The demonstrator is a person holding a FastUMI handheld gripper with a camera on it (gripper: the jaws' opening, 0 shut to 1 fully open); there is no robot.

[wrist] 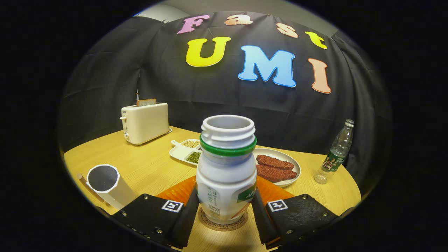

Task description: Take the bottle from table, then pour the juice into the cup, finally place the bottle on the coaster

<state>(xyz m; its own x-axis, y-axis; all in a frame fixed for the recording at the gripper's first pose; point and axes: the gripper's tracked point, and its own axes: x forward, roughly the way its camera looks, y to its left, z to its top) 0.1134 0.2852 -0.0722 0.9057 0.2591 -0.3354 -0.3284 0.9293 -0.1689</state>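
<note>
A white juice bottle (226, 164) with a green ring under its open, capless neck stands upright on a round brown coaster (206, 219). My gripper (224, 197) holds it low on the body, with both fingers (187, 213) pressed against its sides. The bottle's base rests on the coaster. A white cup (106, 183) stands to the left of the fingers on the wooden table (147, 168); I cannot see what is inside it.
An orange mat (175, 192) lies just behind the coaster. Beyond the bottle are a divided white dish of beans (185, 150) and a plate with brown slices (280, 166). A toaster with bread (144, 122) stands far left, a clear plastic bottle (337, 150) far right.
</note>
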